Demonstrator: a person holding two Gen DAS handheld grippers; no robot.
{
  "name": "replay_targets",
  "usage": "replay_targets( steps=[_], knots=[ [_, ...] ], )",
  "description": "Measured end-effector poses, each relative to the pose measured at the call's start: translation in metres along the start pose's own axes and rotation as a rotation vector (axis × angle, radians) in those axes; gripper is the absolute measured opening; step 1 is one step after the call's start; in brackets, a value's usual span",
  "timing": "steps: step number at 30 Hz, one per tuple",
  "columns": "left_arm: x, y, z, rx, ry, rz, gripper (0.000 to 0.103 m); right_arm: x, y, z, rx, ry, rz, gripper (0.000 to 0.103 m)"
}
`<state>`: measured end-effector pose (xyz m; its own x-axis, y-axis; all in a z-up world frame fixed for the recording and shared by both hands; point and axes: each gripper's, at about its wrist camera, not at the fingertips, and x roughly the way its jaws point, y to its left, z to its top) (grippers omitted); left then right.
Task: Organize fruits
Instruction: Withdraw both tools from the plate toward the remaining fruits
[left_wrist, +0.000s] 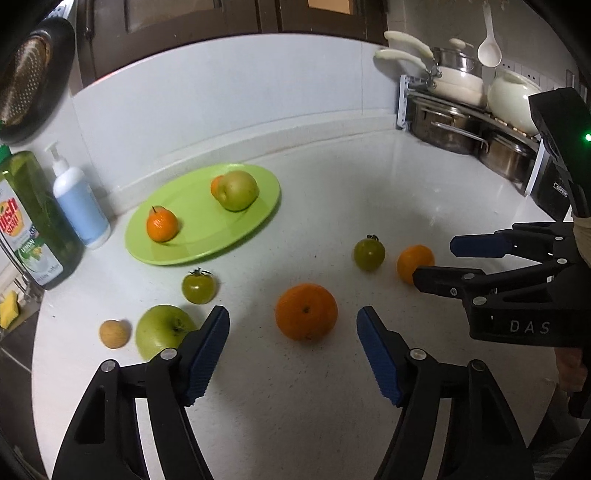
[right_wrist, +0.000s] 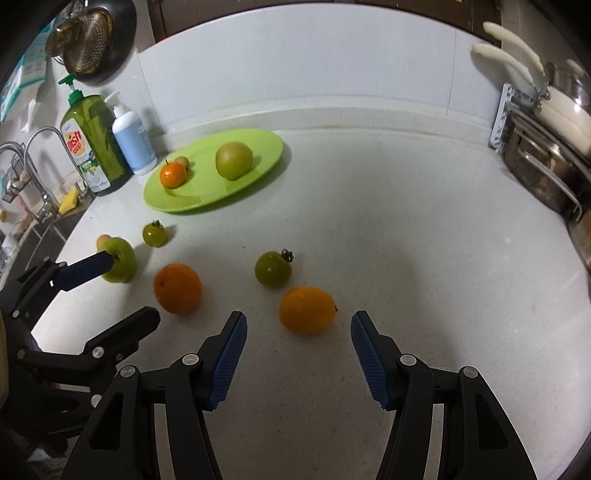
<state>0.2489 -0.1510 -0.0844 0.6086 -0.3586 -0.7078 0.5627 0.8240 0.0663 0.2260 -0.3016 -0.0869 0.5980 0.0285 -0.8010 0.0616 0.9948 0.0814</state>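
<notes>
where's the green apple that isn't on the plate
In the left wrist view the green apple sits on the counter at lower left, beside the left gripper, between a small tan fruit and it.

"DAS" in pale letters on the right gripper (left_wrist: 439, 264) body, "dish" and "LEMON" on the green bottle (left_wrist: 35, 225) label, smaller print on that label too small to read

— What sits on our white counter (right_wrist: 406, 229)?
— We see a green plate (right_wrist: 258, 162), two oranges (right_wrist: 177, 288), two green tomatoes (right_wrist: 273, 269), a green apple (right_wrist: 123, 260), a small tan fruit (left_wrist: 115, 333), two bottles (right_wrist: 94, 142).
</notes>
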Motion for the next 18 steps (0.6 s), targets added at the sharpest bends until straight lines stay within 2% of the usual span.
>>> replay_targets(
  steps=[8,12,18],
  knots=[
    [0.022,-0.004,0.002,-0.019,0.042,-0.028,0.062,0.018,-0.009,0.001,0.027,0.023,0.004,0.058],
    [0.028,-0.003,0.003,-0.035,0.055,-0.042,0.058,0.025,-0.011,0.004,0.035,0.033,0.02,0.054],
    [0.034,-0.003,0.006,-0.049,0.068,-0.06,0.046,0.03,-0.01,0.006,0.03,0.044,0.034,0.045]
  ],
)
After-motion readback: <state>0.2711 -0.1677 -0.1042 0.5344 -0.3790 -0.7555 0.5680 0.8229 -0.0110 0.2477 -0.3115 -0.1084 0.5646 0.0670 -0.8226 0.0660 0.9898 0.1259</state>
